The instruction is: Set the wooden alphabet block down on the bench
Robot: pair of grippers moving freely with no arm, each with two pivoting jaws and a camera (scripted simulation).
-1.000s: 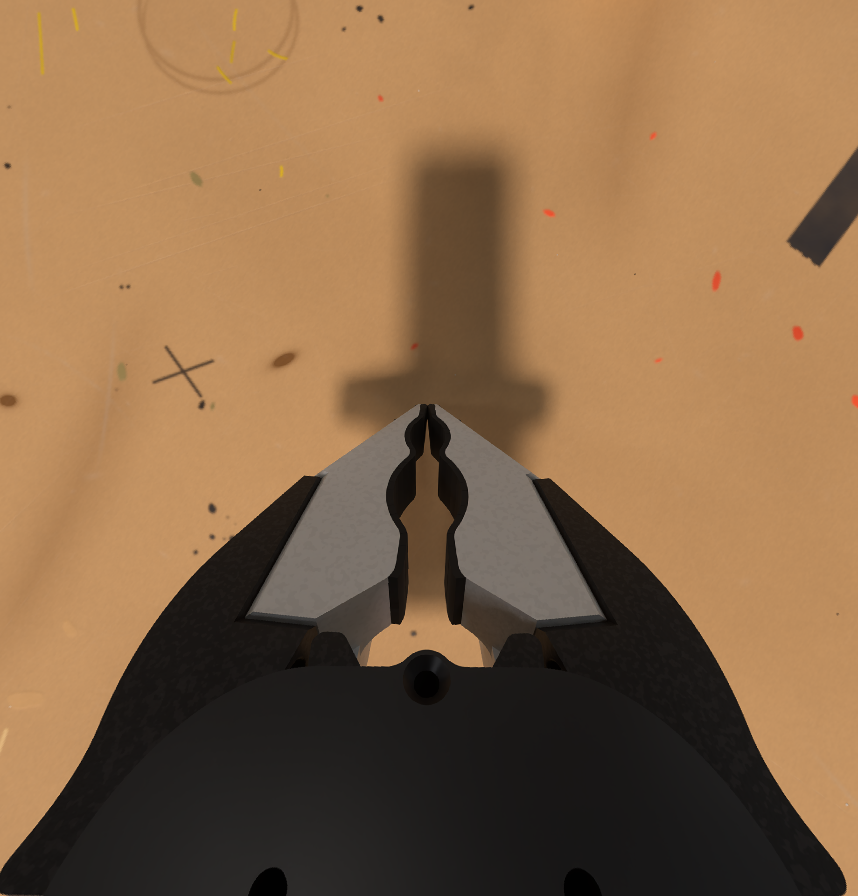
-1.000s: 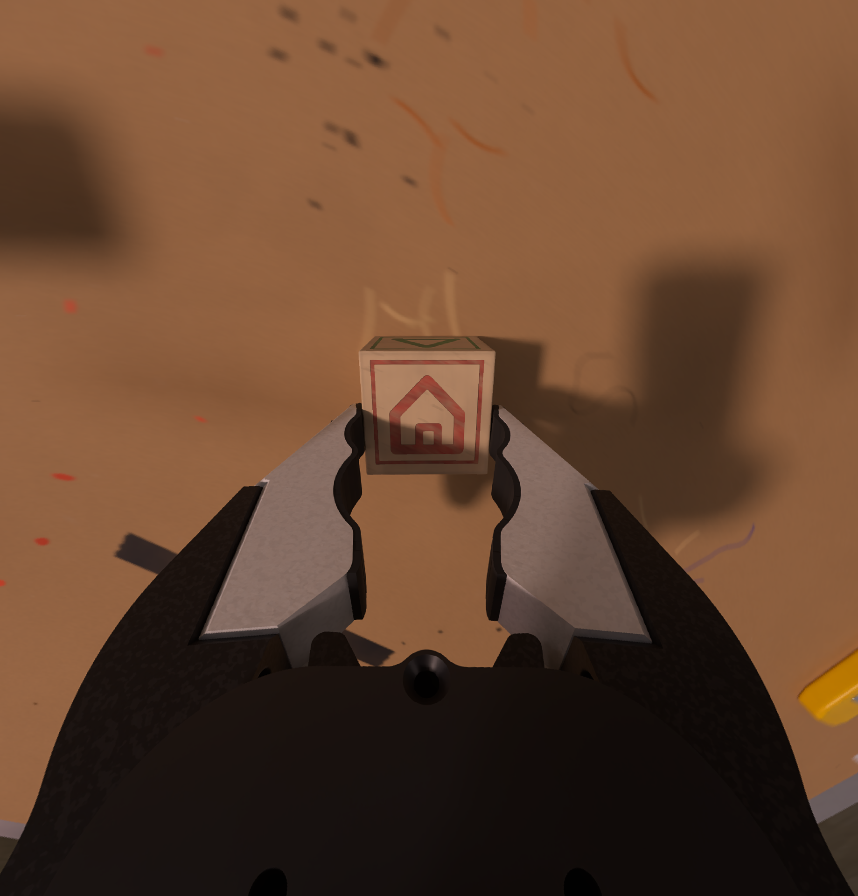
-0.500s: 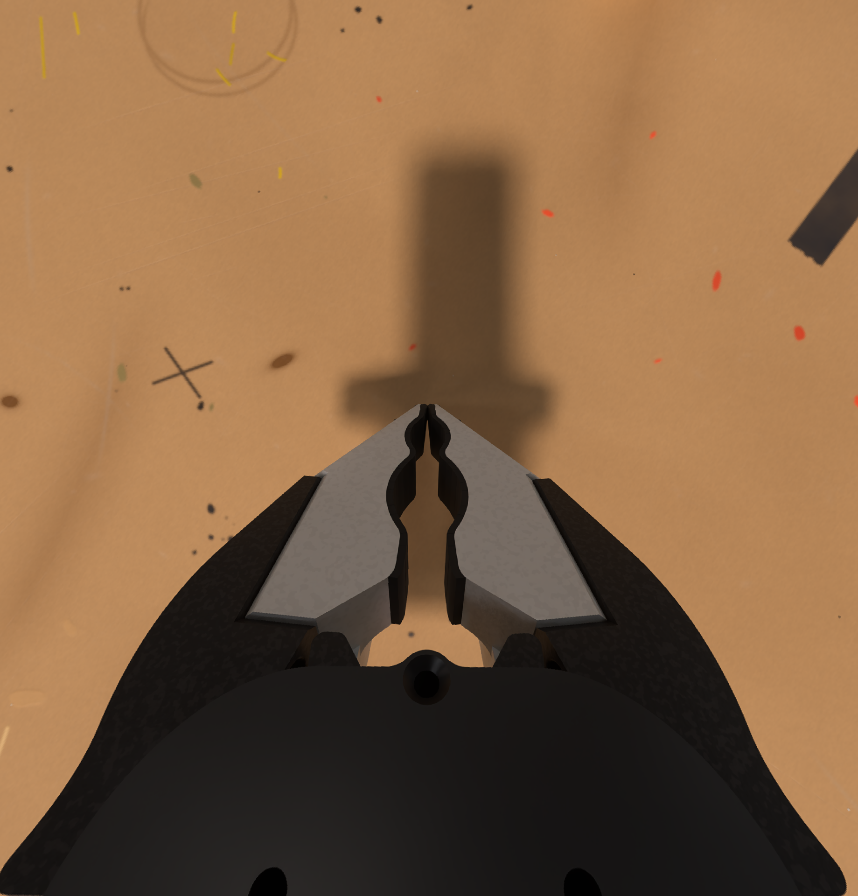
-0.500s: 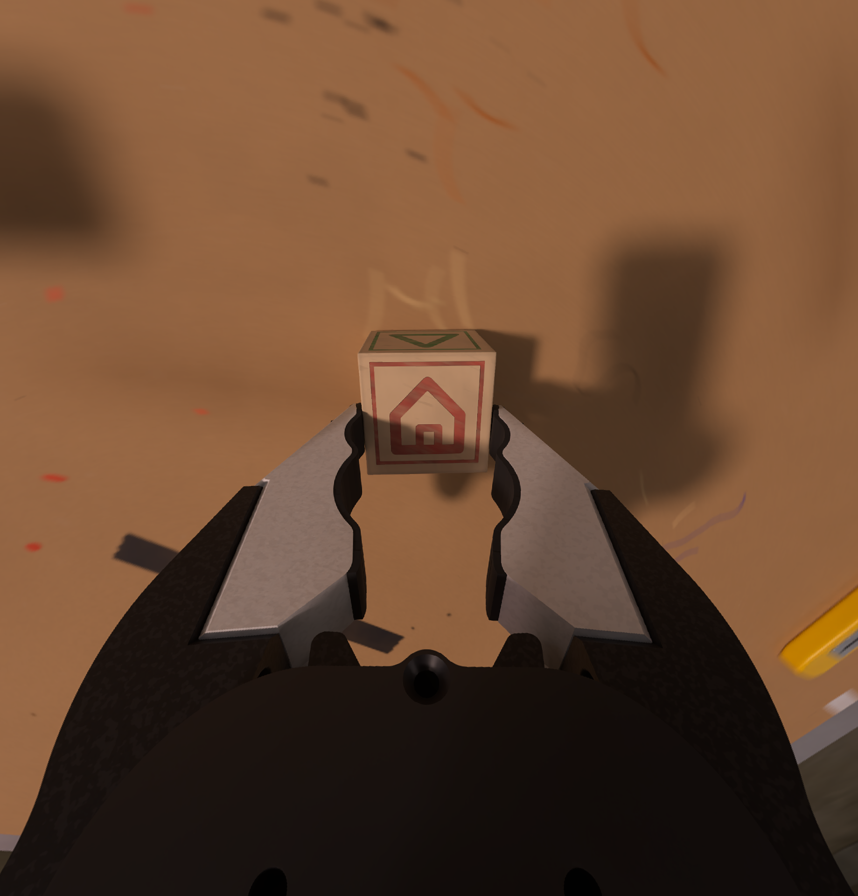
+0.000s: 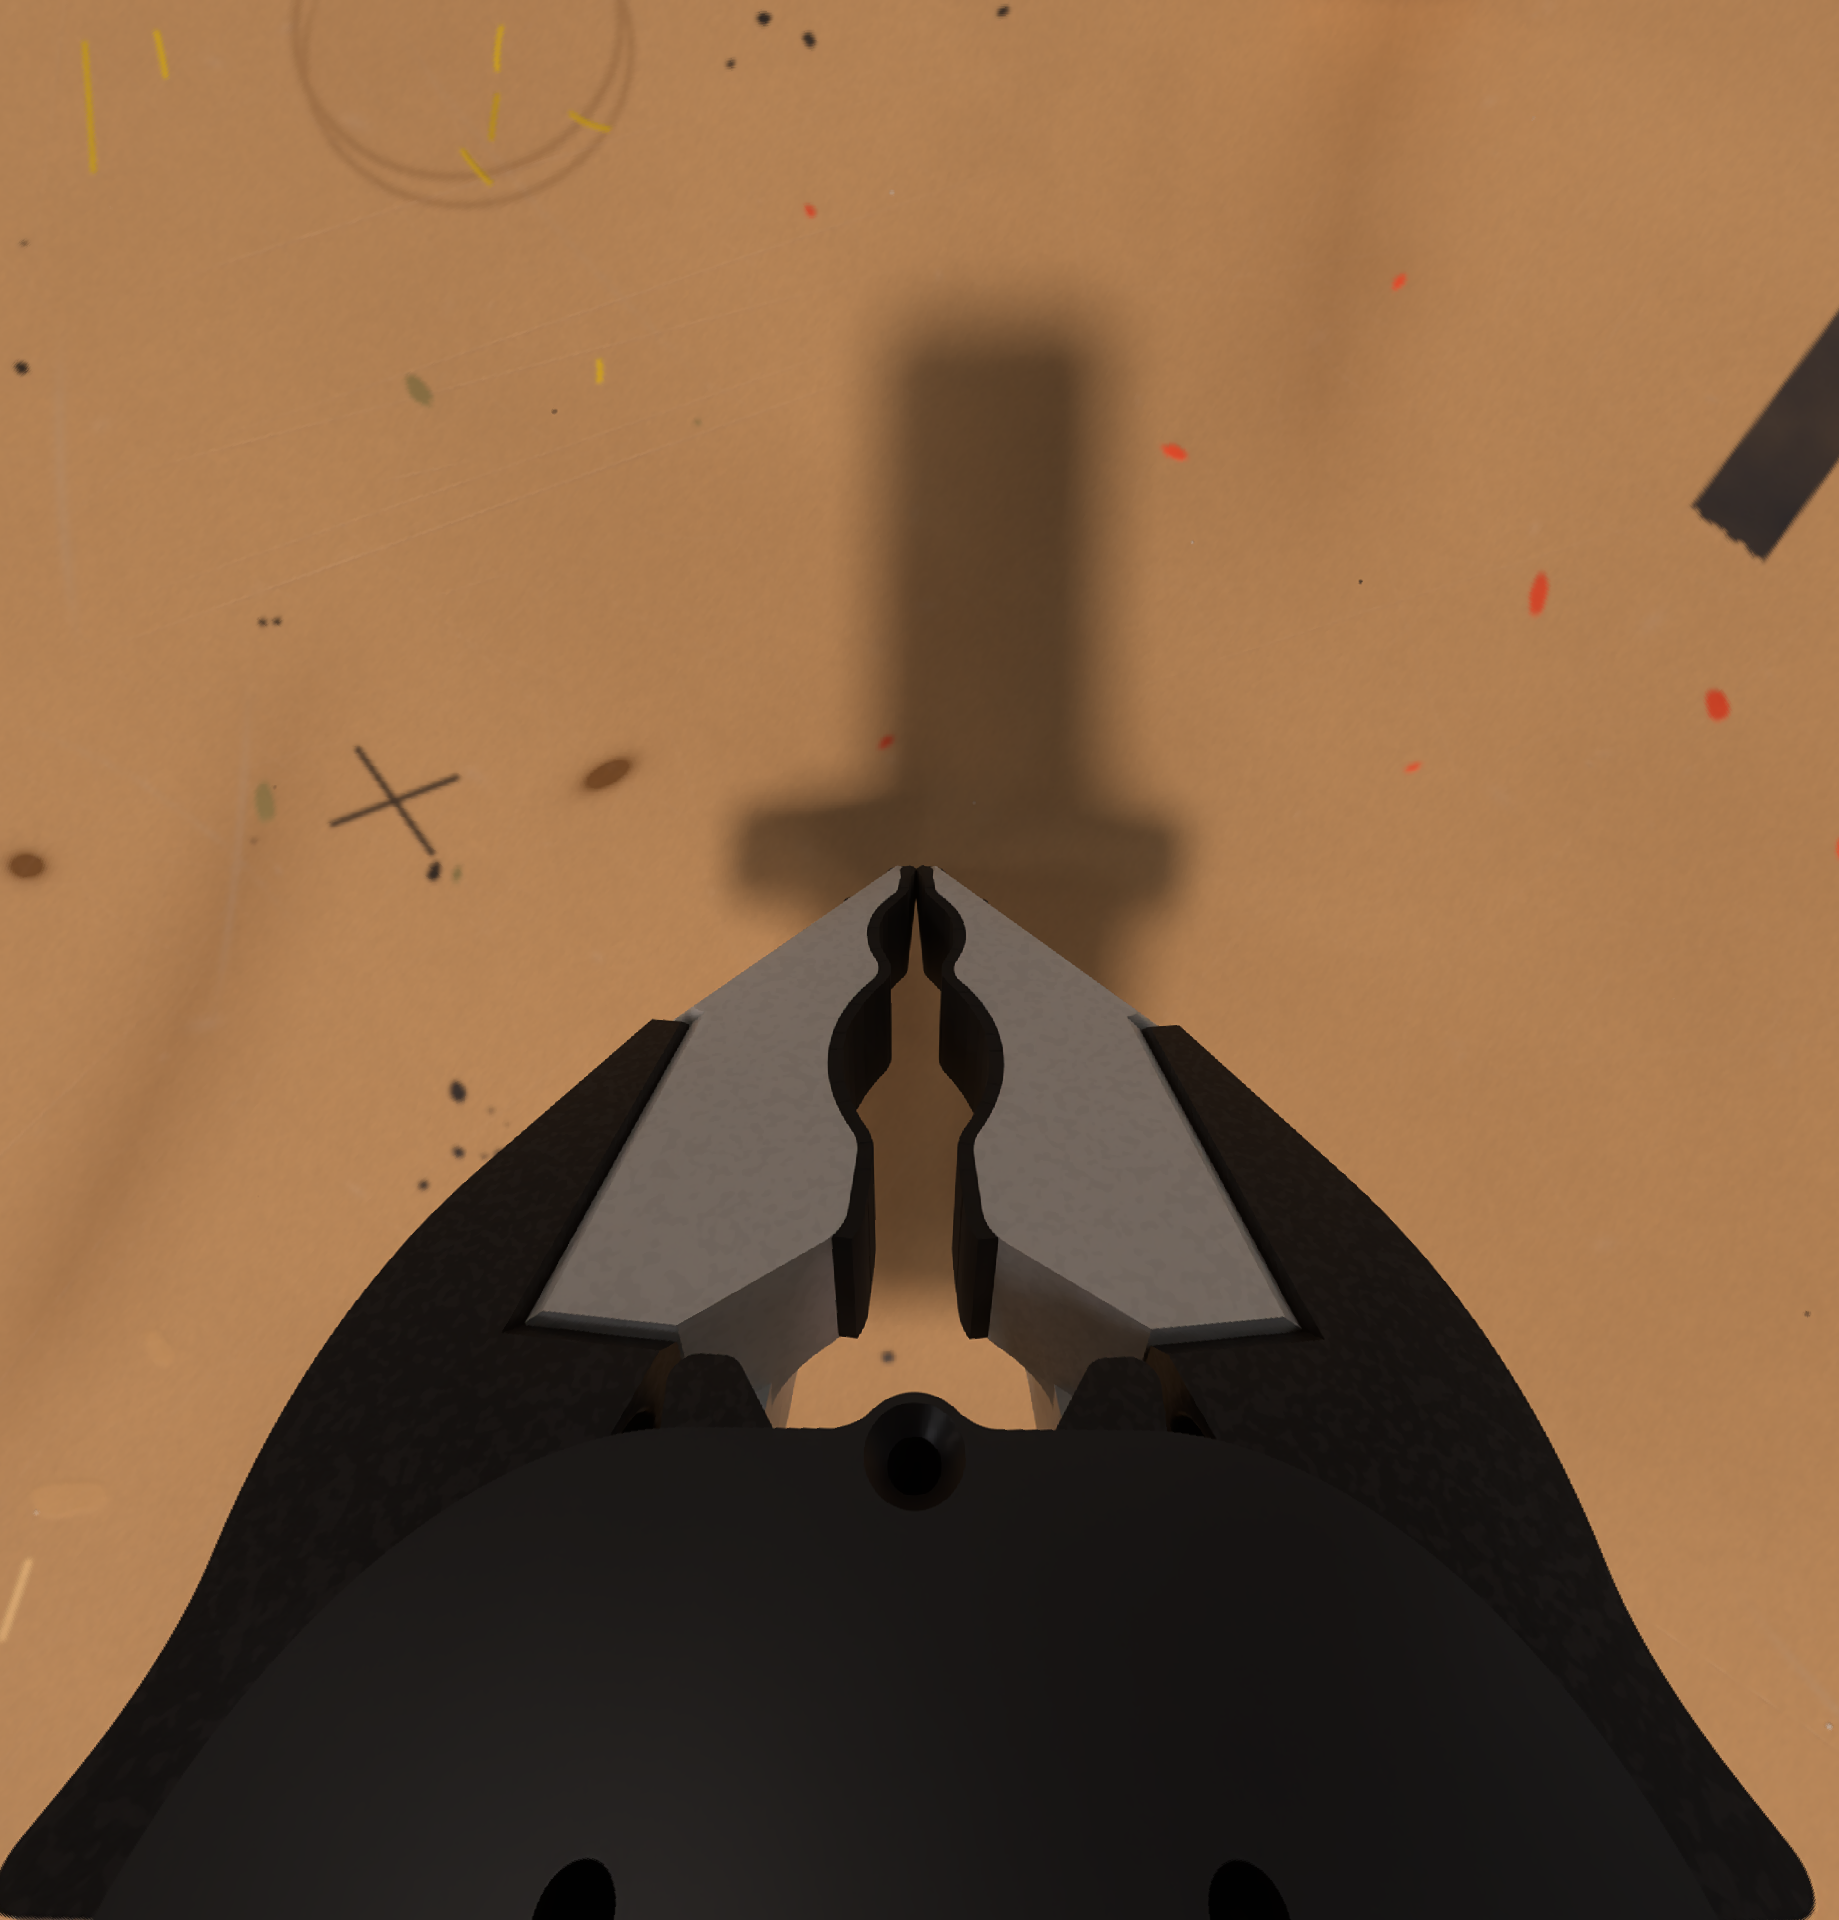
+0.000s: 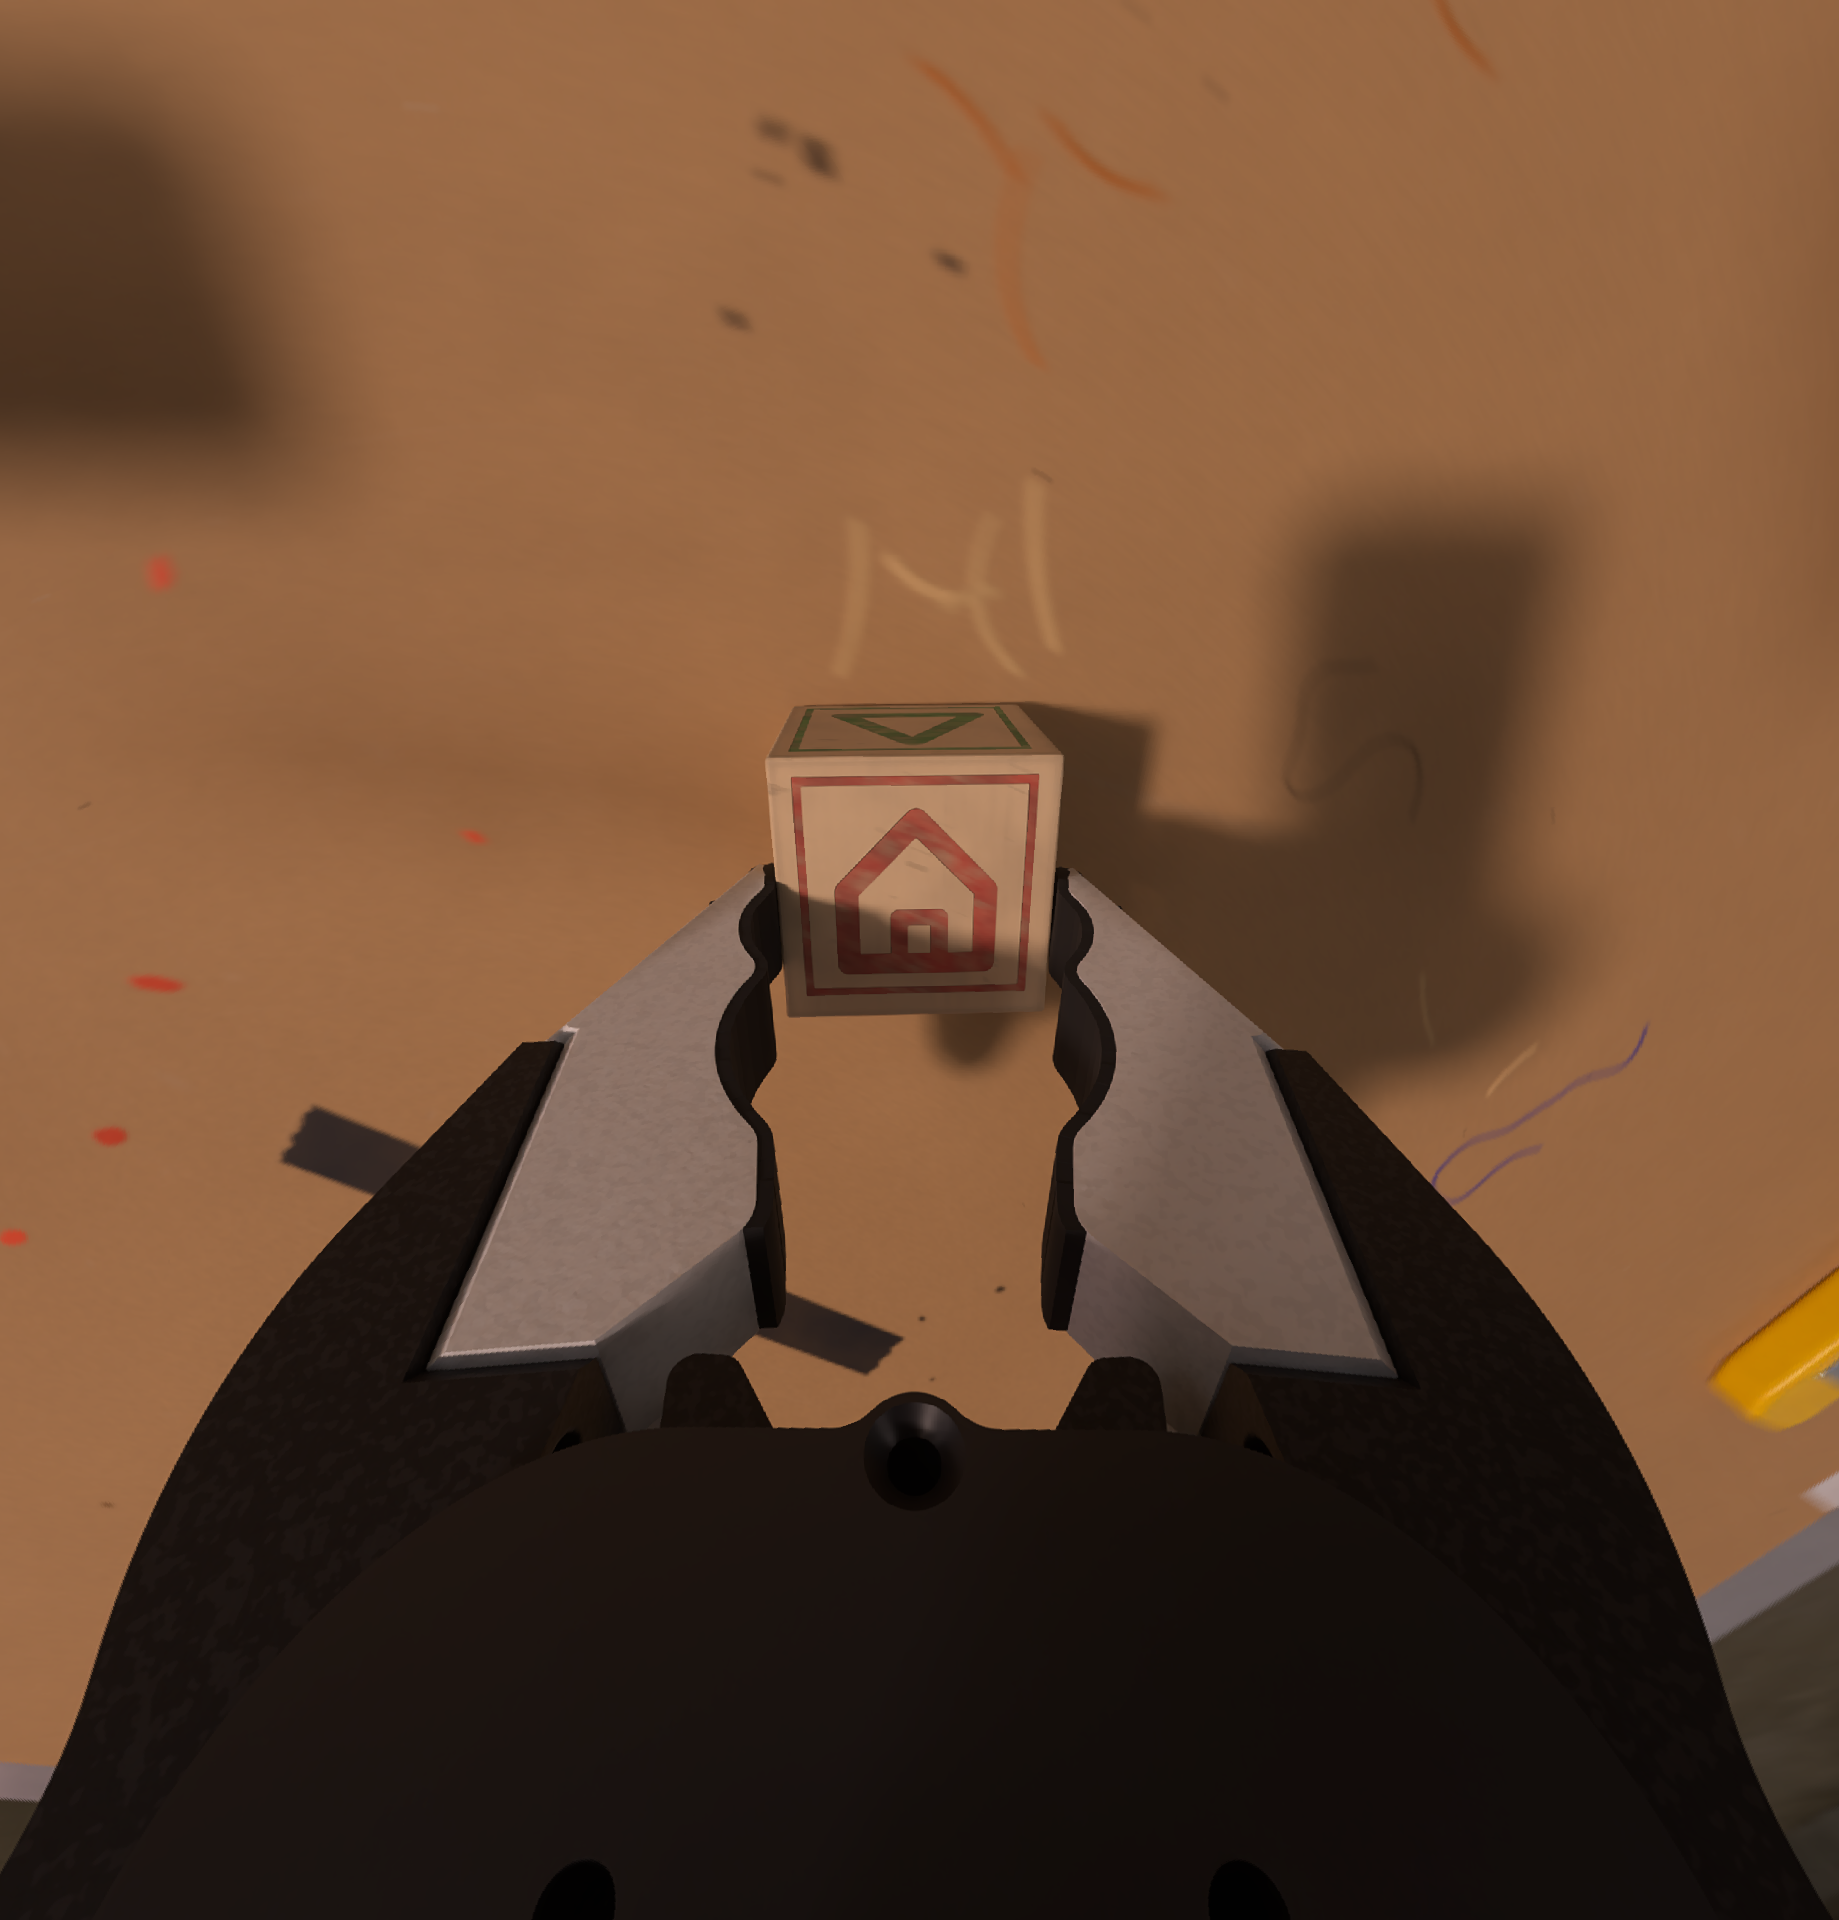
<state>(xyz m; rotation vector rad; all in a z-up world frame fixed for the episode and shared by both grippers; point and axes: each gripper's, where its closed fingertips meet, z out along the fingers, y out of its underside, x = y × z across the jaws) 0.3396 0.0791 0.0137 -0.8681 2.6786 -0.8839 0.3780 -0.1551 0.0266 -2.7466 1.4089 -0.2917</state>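
In the right wrist view, a pale wooden block (image 6: 913, 883) with a red house figure on its near face and a green triangle on top sits between my fingertips. My right gripper (image 6: 913, 896) is shut on it, its tips touching both sides, low over the brown bench (image 6: 479, 623). The block's shadow falls on the bench just to its right; whether the block touches the bench I cannot tell. In the left wrist view, my left gripper (image 5: 915, 878) is shut and empty above the bench (image 5: 479, 520), and the block does not show there.
A yellow object (image 6: 1808, 1351) lies at the right edge of the right wrist view, near the bench's grey edge (image 6: 1788, 1569). Dark tape strips (image 6: 354, 1148) (image 5: 1798, 416) and paint specks mark the bench top.
The right gripper has tilted or moved down toward the bench with the block: more of the block's top shows and the bench marks have slid down in view. The left gripper has not moved.
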